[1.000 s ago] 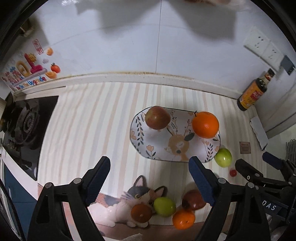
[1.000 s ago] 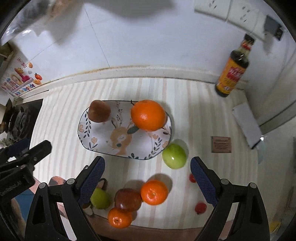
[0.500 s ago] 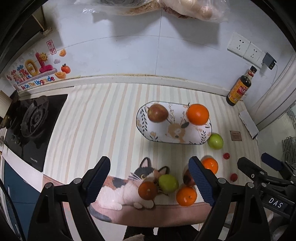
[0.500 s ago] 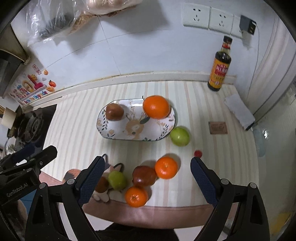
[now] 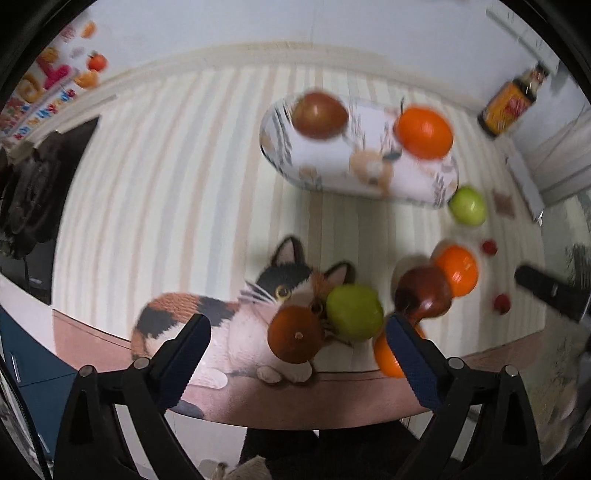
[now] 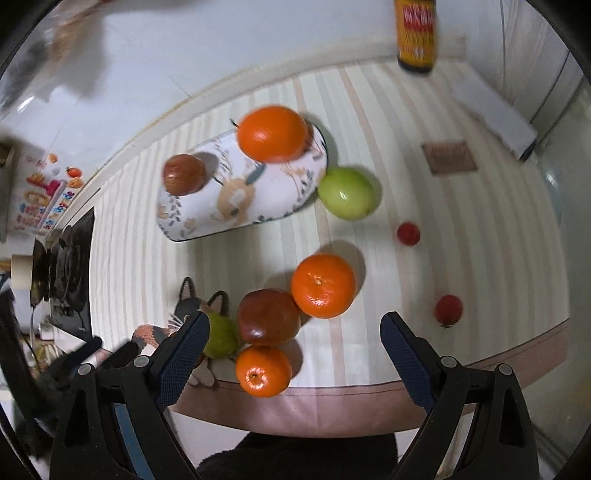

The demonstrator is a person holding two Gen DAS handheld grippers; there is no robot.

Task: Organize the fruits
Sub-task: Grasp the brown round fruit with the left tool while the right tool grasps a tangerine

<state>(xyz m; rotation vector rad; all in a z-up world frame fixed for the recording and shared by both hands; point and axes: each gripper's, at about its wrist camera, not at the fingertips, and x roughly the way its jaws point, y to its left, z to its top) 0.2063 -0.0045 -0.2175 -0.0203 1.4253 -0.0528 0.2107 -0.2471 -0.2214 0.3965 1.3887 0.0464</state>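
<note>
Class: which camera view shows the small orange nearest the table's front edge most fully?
The right wrist view: the small orange shows whole and fairly sharp between the open fingers. In the left wrist view it is blurred and half hidden behind a fingertip.

White tiled wall (image 6: 207, 55), striped counter (image 6: 461, 229), stove (image 6: 70, 273)

The sauce bottle (image 6: 415, 35) is cut off at the top edge, its label blurred.

On the plate (image 6: 236, 206) sit an apple (image 6: 184, 174) at its left end and an orange (image 6: 272, 133) at its right. A pear (image 6: 348, 192) lies just right of the plate. Nearer the counter's front edge, four fruits (image 6: 269, 316) cluster together, beside the cat picture (image 5: 236, 314) on the mat.
</note>
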